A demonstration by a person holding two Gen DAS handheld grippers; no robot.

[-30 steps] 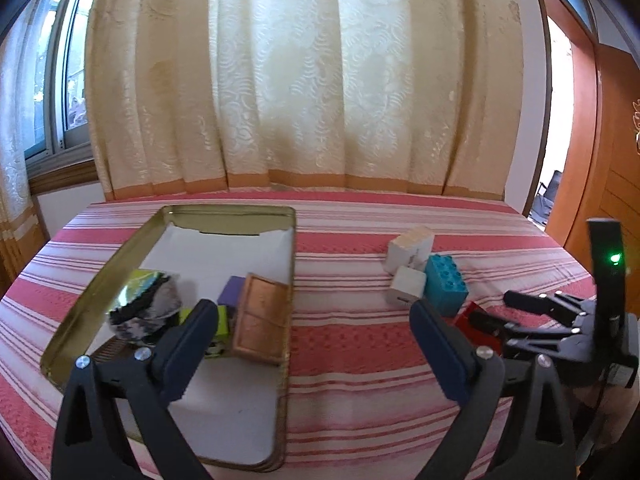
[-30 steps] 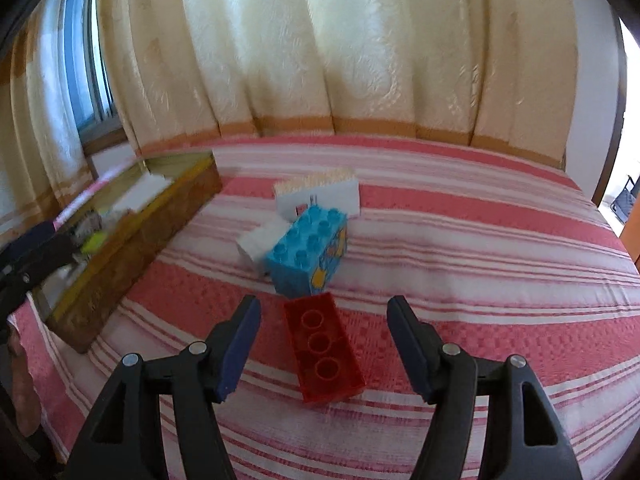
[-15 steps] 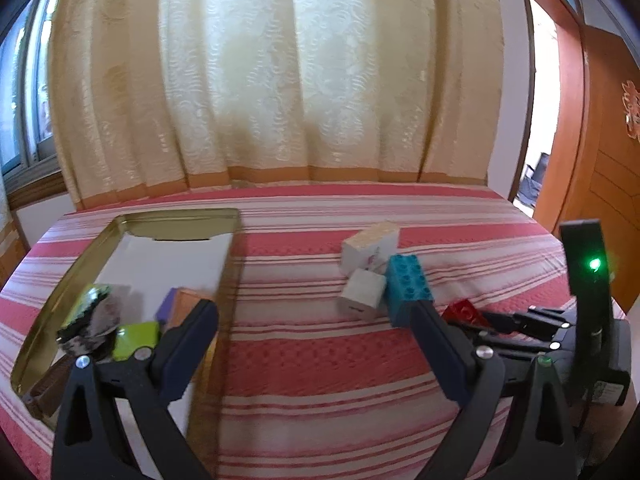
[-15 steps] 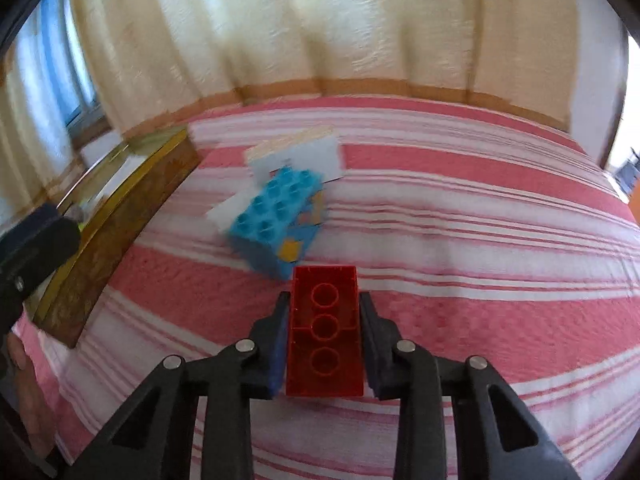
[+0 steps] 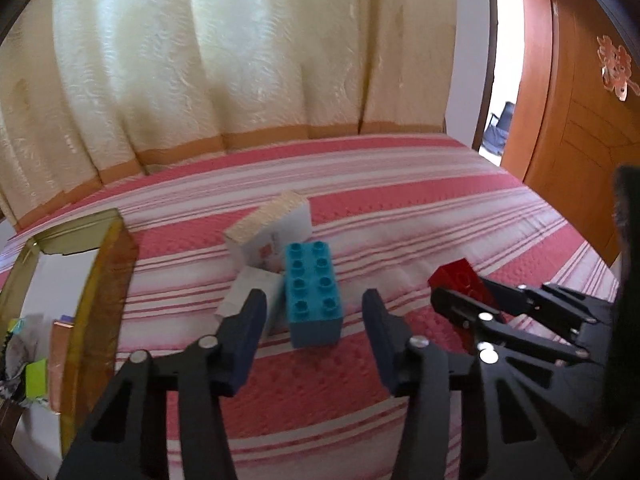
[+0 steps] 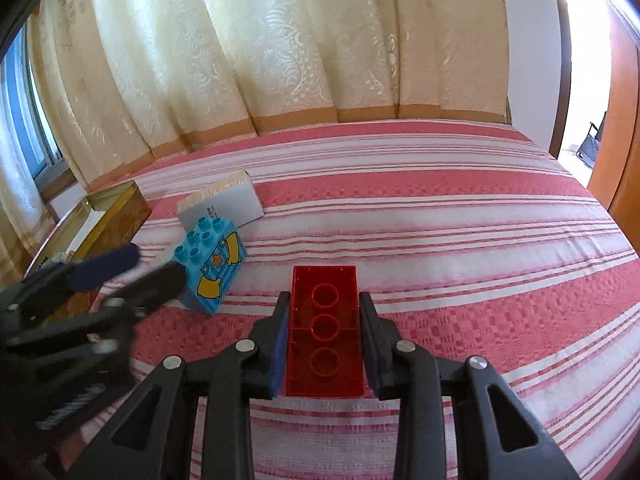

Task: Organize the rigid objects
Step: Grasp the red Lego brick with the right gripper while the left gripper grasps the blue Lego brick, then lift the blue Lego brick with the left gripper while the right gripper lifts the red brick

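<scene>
The left tongs [image 5: 314, 322] are seen in the left wrist view with their jaws partly apart; they have just been closing, and nothing is pressed between the pads. The blue brick [image 5: 314, 294] stands on the striped cloth [image 5: 400, 208] just ahead of the gap, studs up, and is not touched by either pad. A small white block [image 5: 248, 294] lies against its left side, partly hidden by the left finger, and a larger white block [image 5: 276, 232] with a pale textured top leans behind both. At the left edge the gold tin tray [image 5: 100, 300] is seen, with a few small things inside that are too blurred to name. At the right the right tongs [image 5: 452, 300] reach in, with the red brick [image 5: 460, 280] clamped between them and tilted.

In the right wrist view the right tongs [image 6: 324, 328] are shut narrowly on the red brick [image 6: 325, 324], which is gripped by its long sides, hollow underside up. The blue brick [image 6: 212, 260] lies to the left, on the cloth [image 6: 480, 240], a yellow printed picture on its side. The left tongs [image 6: 132, 268] are blurred beside it, so contact cannot be told. Behind stand the larger white block [image 6: 224, 204] and the tray [image 6: 120, 216]. Cream curtains [image 6: 280, 60] hang at the back.
</scene>
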